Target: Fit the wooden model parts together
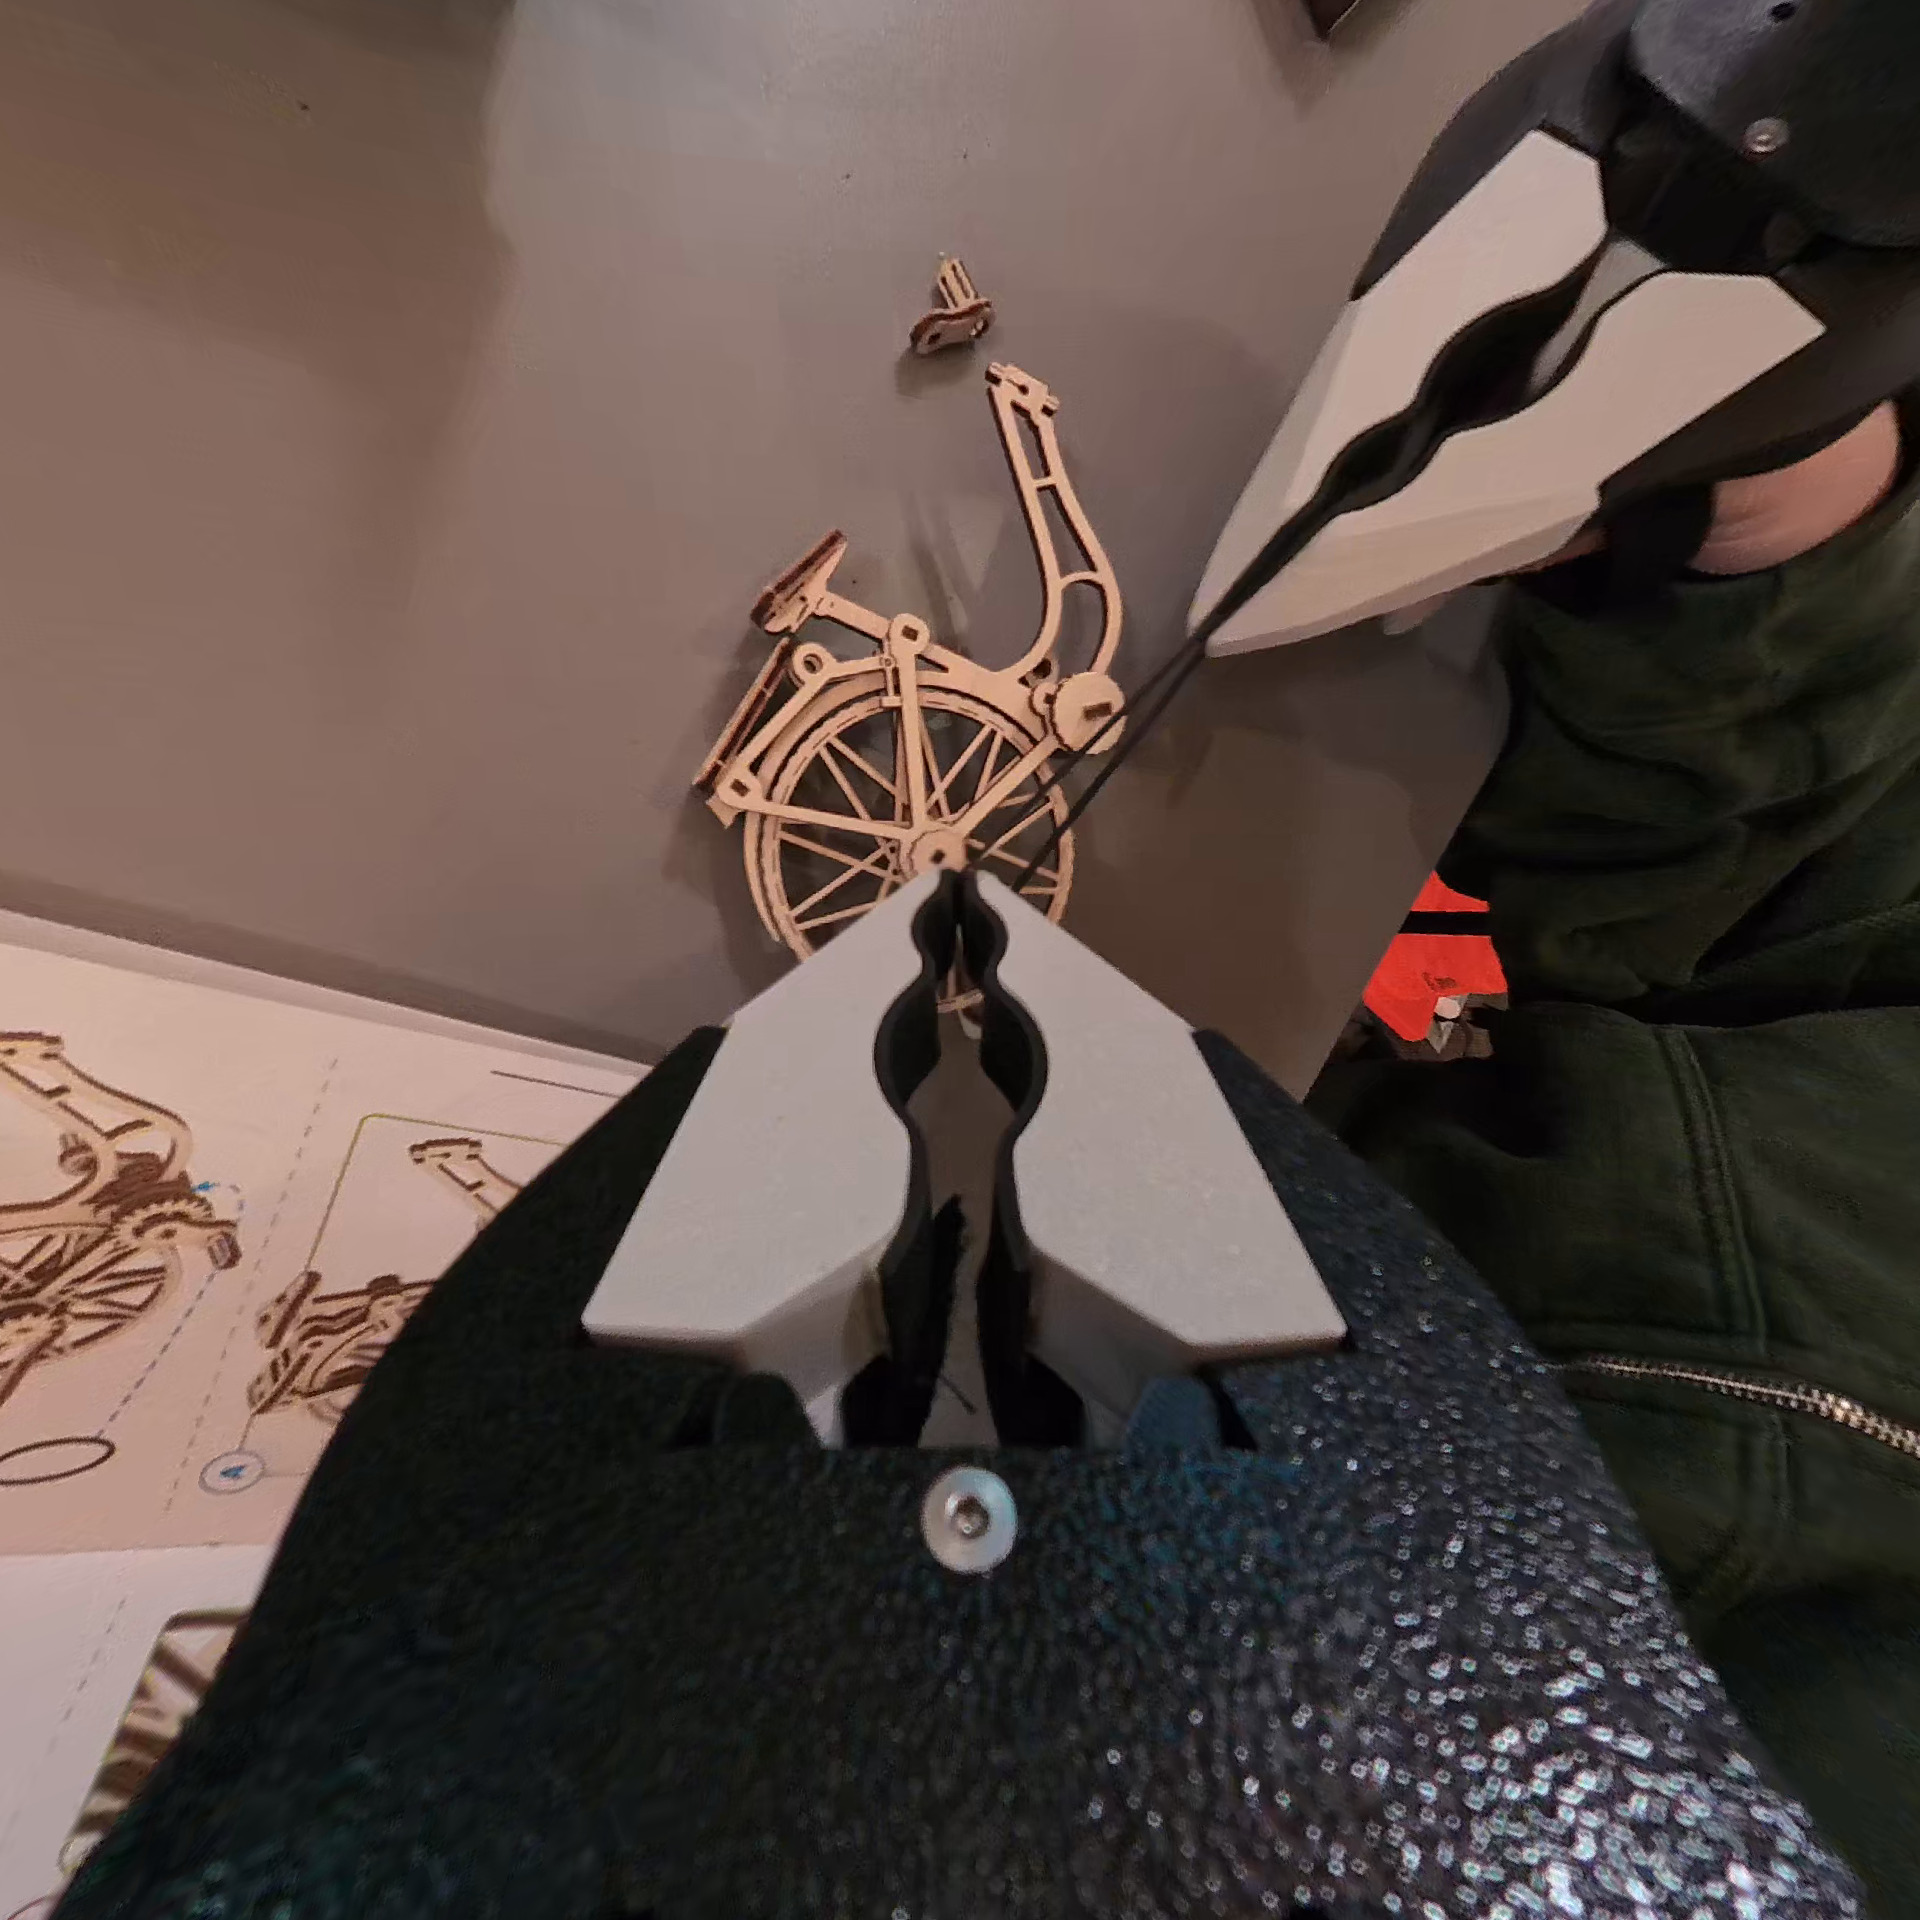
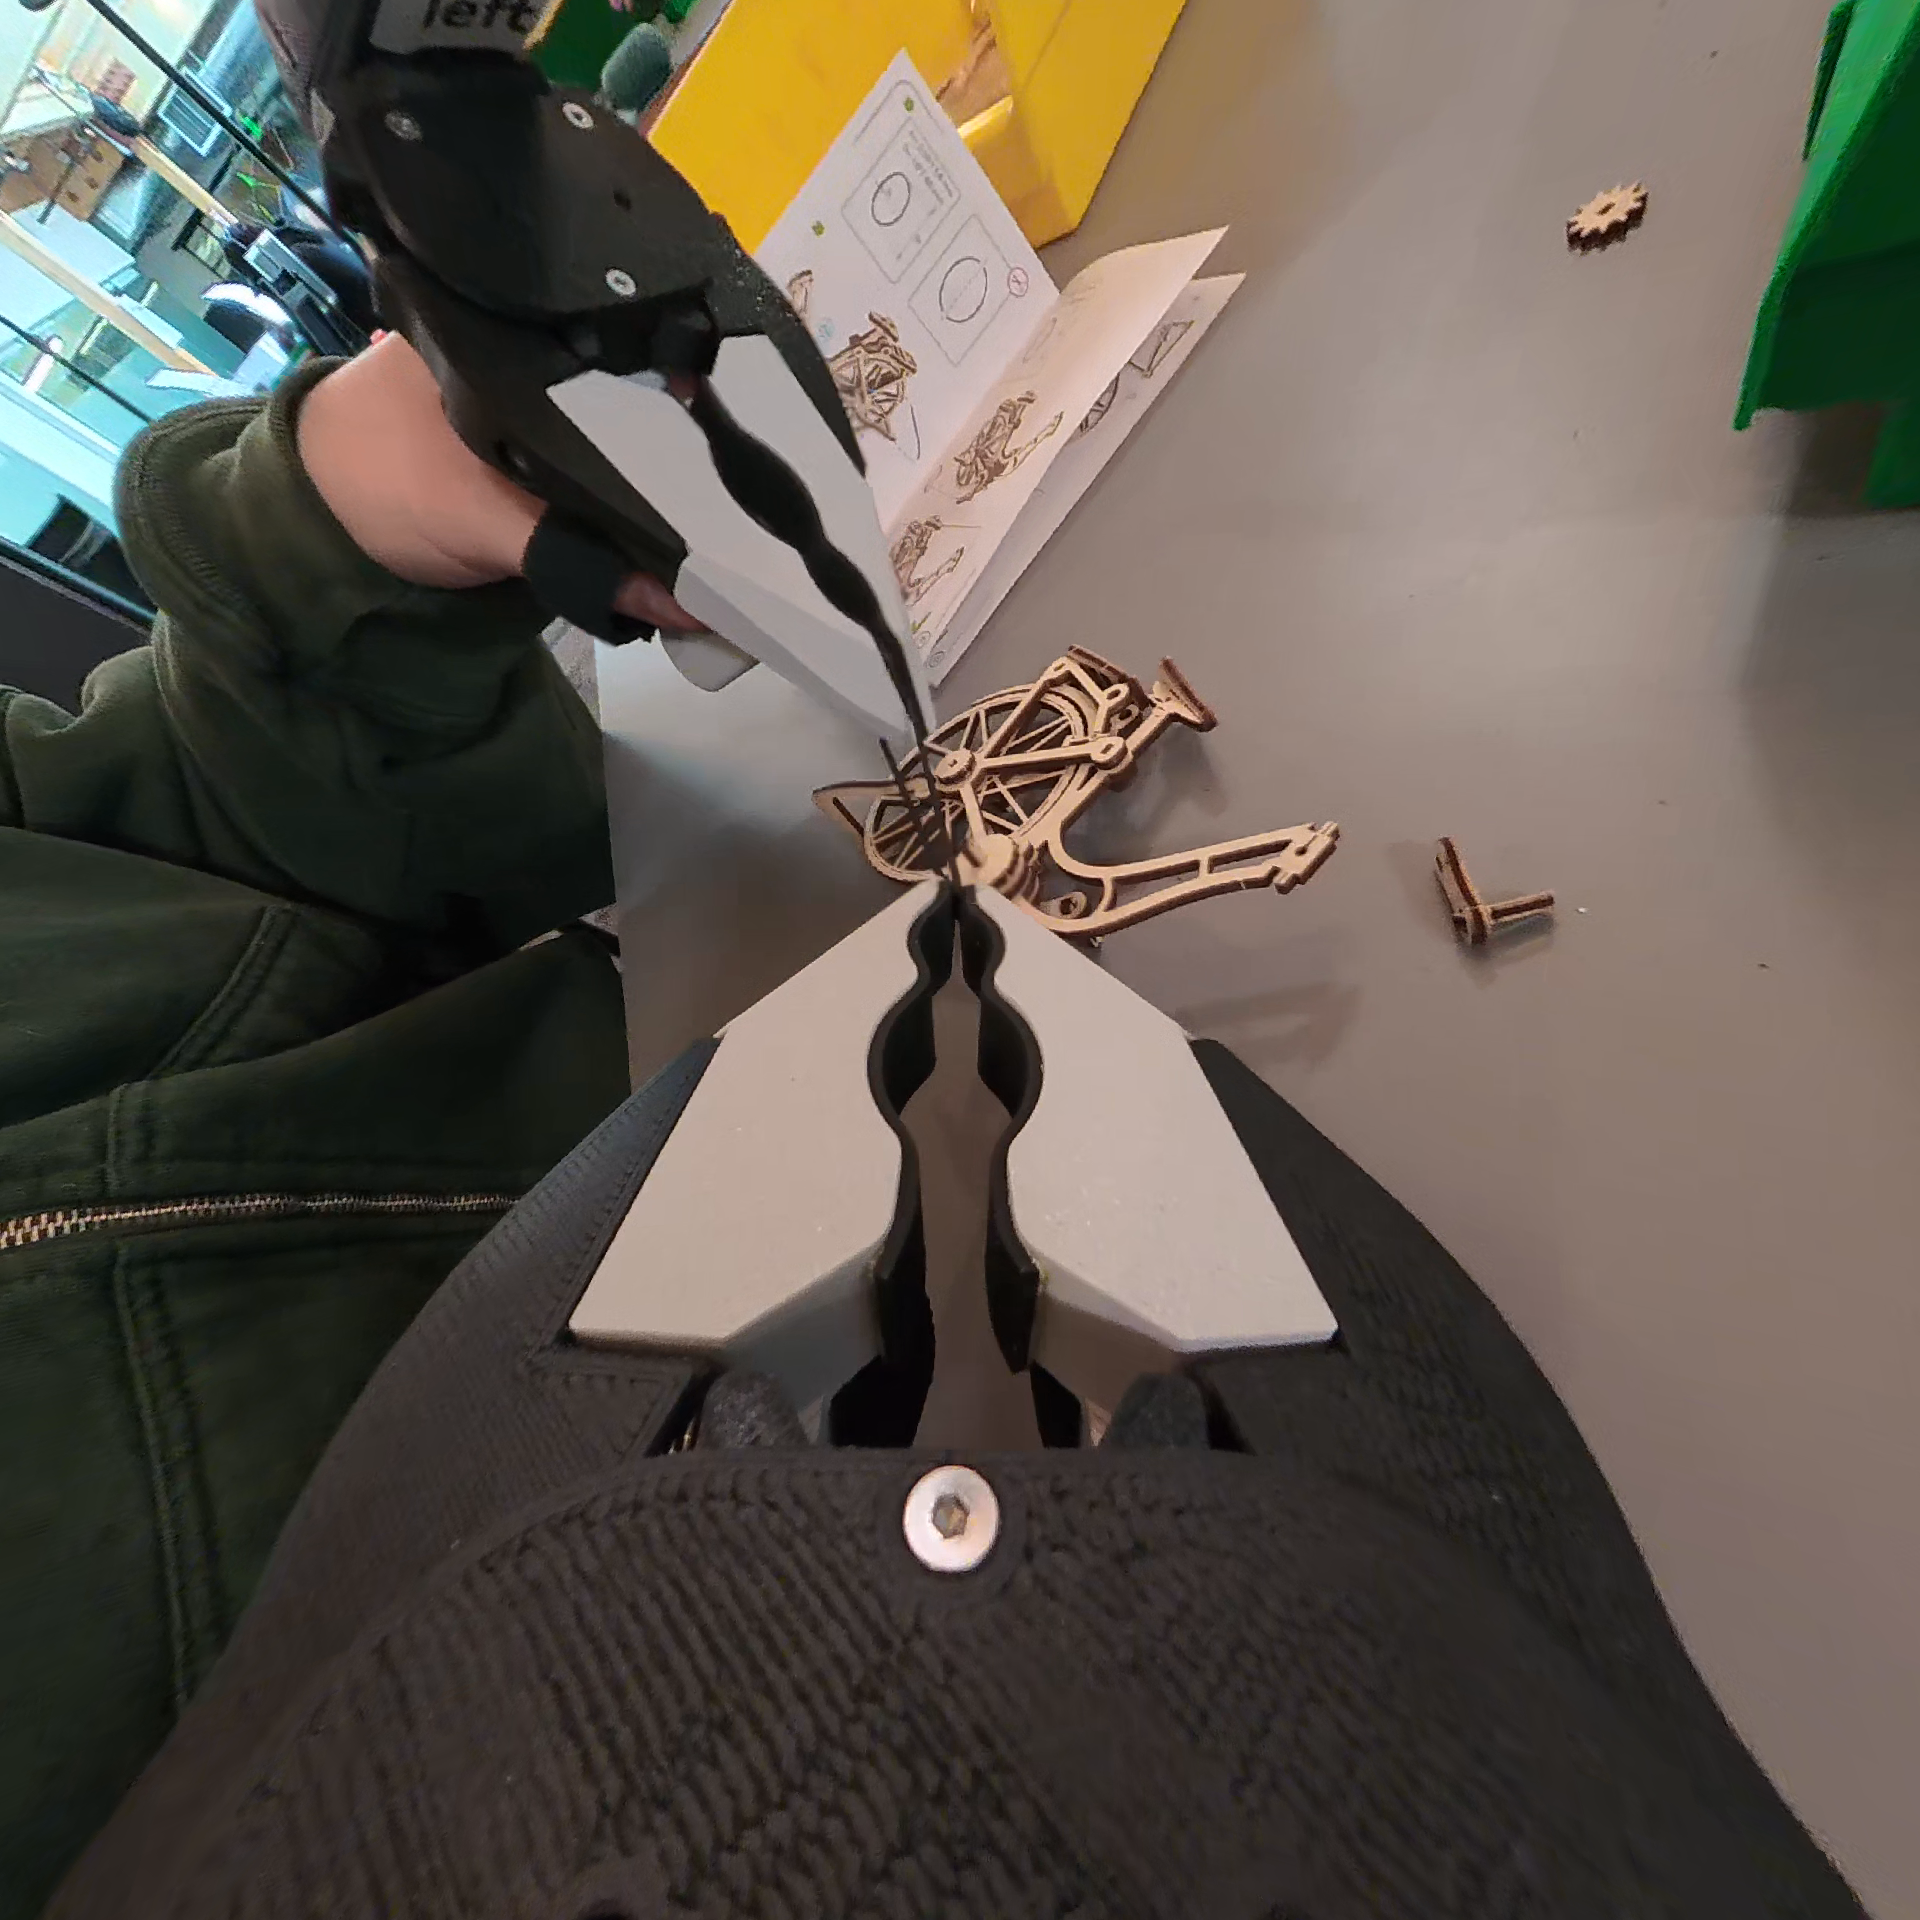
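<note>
A half-built wooden bicycle model (image 1: 914, 748) lies flat on the grey table (image 1: 520, 468): one spoked wheel, a saddle and a curved frame arm. It also shows in the right wrist view (image 2: 1049, 810). My left gripper (image 1: 956, 883) is shut at the wheel hub. My right gripper (image 2: 956, 894) is shut at the round disc at the foot of the frame arm. A thin black elastic band (image 1: 1143, 696) runs taut between the two tips, over the wheel; it shows in the right wrist view too (image 2: 920, 805). Each gripper shows in the other's view (image 1: 1195, 639) (image 2: 920, 727).
A small L-shaped wooden part (image 2: 1486, 904) lies beyond the frame arm, and a wooden gear (image 2: 1607, 215) farther off. An open instruction booklet (image 2: 997, 364) lies behind the model, with a yellow box (image 2: 935, 94) and a green object (image 2: 1839, 260) at the table's far side. A person's dark green jacket (image 2: 260, 935) is close by. Both grippers' tips are roughly 20 cm from the wooden gear (image 2: 1607, 215).
</note>
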